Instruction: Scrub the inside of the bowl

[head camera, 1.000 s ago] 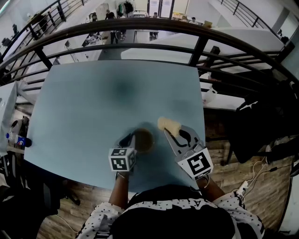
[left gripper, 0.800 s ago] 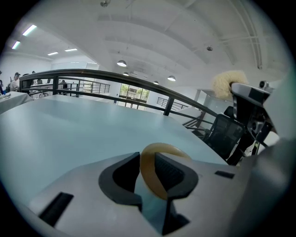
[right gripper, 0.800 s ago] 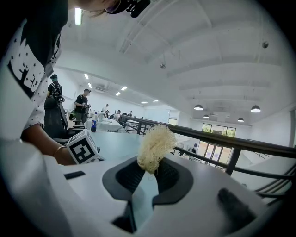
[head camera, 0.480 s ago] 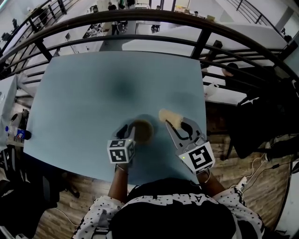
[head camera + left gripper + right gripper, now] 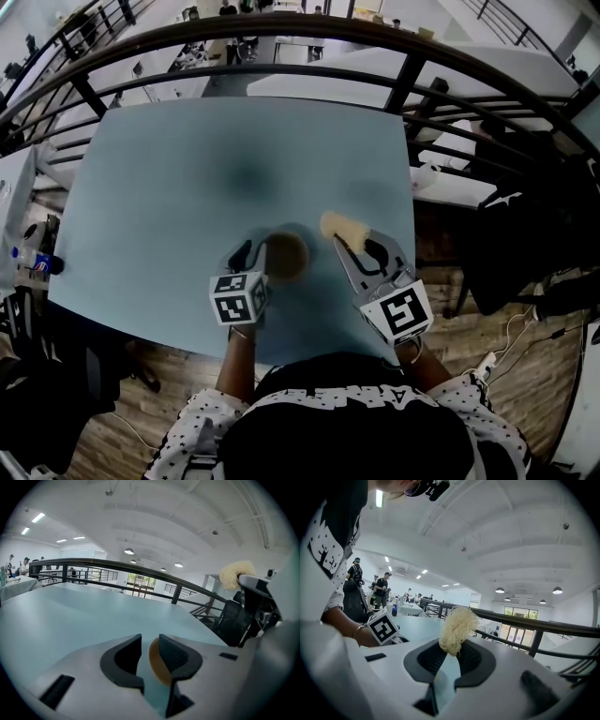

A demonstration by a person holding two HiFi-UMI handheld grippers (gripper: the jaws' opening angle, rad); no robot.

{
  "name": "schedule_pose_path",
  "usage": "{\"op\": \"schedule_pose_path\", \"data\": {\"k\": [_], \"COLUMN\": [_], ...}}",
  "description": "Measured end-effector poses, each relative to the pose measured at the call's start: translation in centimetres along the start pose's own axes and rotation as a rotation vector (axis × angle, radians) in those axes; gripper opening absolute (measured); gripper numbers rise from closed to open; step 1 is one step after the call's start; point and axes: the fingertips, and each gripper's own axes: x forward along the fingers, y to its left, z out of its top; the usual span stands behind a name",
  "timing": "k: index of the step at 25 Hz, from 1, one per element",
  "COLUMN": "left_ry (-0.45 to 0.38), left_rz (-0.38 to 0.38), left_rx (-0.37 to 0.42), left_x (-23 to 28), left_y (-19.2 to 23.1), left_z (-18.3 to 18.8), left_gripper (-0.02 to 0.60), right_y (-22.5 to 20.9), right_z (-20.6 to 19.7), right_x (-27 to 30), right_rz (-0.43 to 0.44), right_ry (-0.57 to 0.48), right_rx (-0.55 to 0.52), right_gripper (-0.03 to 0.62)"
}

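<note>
Sitting on the smooth pale-blue table (image 5: 187,187), a round brown bowl (image 5: 286,255) is showing its thin rim between the left gripper's (image 5: 251,251) black jaws, which have just been opening and are standing apart. Just right of the bowl, the right gripper (image 5: 352,246) is pinching a pale, wiry scrubber (image 5: 339,226).

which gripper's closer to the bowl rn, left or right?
Left. The left gripper is at the bowl's left rim; its jaws have just been opening, with the rim between them. The right gripper, clamping the scrubber, is off the bowl's right side, apart.
</note>
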Motion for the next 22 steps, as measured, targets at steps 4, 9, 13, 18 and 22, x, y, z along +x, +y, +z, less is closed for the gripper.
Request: {"op": "schedule_pose_path", "data": {"k": [4,9,13,18,22], "left_ry": [-0.012,-0.035,-0.053,-0.114,-0.141], "left_rz": [0.006,0.015,0.028,0.041,0.057], "left_rx": [0.022,0.041,0.063,0.072,0.112], "left_x": [-0.6,-1.7,-2.6,-4.4,-6.0], "left_y": [-0.4,-0.9,-1.6,-2.5,-3.8], "left_z": [0.4,1.1,1.9,3.5,4.7], "left_gripper": [0.113,0.06,0.026,0.018,0.016], "right_y": [0.0,0.2,0.0,0.2,0.1], "right_z": [0.0,0.4,0.8,1.0,1.2], "right_x": [-0.2,-0.6,-1.1,-1.8,-2.6], "right_rz": [0.004,0.008,0.013,0.035,0.053], "right_ry": [-0.021,-0.033,-0.053,-0.08,-0.101], "right_rx": [0.002,0.011,0.019,0.021,0.035], "right_gripper": [0.06,0.06,0.06,0.06,0.06]}}
